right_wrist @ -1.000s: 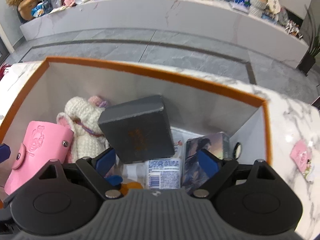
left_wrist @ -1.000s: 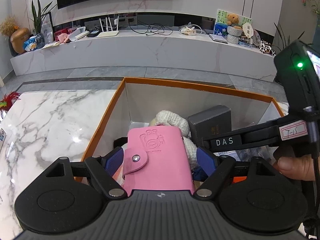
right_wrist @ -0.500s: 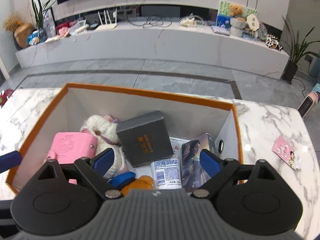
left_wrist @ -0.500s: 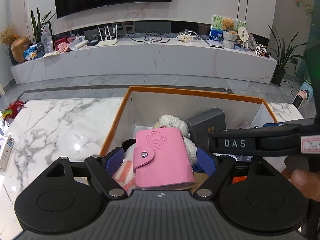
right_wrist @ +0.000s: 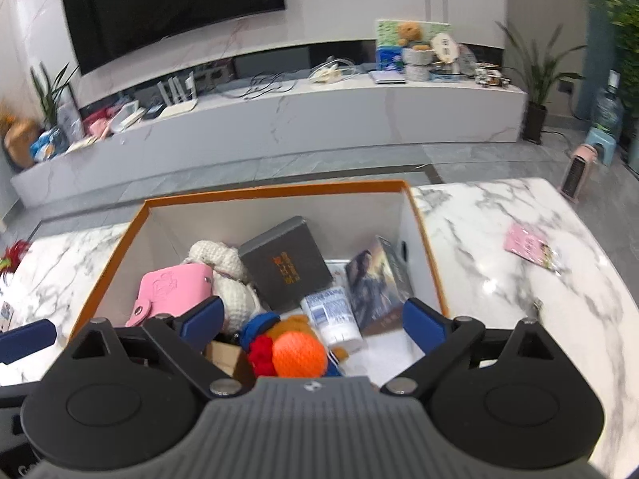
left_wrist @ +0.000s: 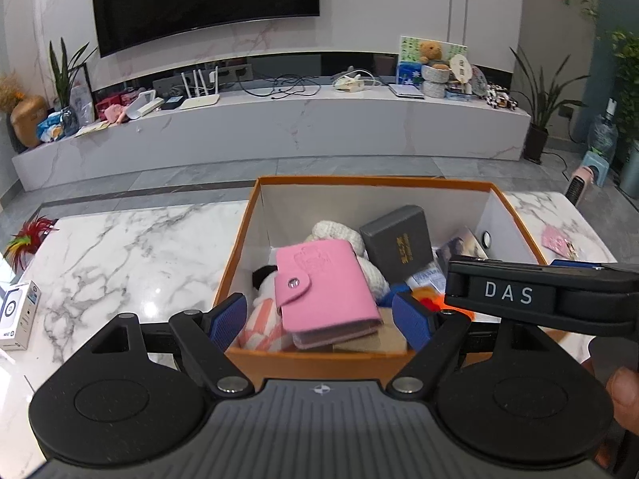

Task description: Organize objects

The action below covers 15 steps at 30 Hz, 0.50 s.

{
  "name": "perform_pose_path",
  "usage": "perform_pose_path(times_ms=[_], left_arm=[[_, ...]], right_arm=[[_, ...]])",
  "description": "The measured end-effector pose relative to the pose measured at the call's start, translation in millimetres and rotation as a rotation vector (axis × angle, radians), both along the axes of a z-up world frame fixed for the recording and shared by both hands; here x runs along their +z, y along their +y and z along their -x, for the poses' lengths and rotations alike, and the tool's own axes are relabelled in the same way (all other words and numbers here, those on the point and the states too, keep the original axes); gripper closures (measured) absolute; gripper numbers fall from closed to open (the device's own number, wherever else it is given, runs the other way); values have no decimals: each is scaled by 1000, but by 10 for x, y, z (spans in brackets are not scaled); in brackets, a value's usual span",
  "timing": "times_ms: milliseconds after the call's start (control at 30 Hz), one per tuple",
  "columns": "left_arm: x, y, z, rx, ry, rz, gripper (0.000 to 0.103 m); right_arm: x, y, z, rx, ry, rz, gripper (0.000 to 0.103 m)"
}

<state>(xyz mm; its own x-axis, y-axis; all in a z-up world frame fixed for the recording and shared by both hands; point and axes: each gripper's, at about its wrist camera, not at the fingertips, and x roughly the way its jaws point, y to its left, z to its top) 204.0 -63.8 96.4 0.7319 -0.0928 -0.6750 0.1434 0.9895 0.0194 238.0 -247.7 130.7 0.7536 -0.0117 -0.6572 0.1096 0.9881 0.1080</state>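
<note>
Marble table [left_wrist: 120,251], orange box [left_wrist: 371,183] holds the pink wallet [left_wrist: 323,283] and the rest. Left gripper [left_wrist: 319,319] apart, empty; right gripper [right_wrist: 315,319] just widened, empty. Back both clear of the rim, then go for the pink card [right_wrist: 529,245] lying outside.

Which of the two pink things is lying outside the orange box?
The flat pink card on the marble table, to the right of the box. The pink wallet lies inside the box, beside the white knitted toy.

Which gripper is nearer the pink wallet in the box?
Left. The left gripper has the pink wallet lying between its open fingers; the right gripper sits further right, over the orange ball.
</note>
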Motion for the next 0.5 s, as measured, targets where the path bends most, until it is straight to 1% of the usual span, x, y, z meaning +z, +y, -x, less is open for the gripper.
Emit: perform_pose_path(times_ms=[133,200,333,433,500], left_arm=[[-17,49,159,0,-11,9,8],[-18,68,242,7,-22,1,8],[12,115,373,24,-57,-3,8],[24,150,420,12,-46,14,8],[5,154,431,9,-30,9,8]], right_arm=[[-3,6,225,-31,-30,-11,7],[-1,23,336,-41,-43,-20,7],[50,73,481,-31,-62,-14,6],[71,76,601,-46,-85,3,5],[50,57,647,-59,-89,8,5]])
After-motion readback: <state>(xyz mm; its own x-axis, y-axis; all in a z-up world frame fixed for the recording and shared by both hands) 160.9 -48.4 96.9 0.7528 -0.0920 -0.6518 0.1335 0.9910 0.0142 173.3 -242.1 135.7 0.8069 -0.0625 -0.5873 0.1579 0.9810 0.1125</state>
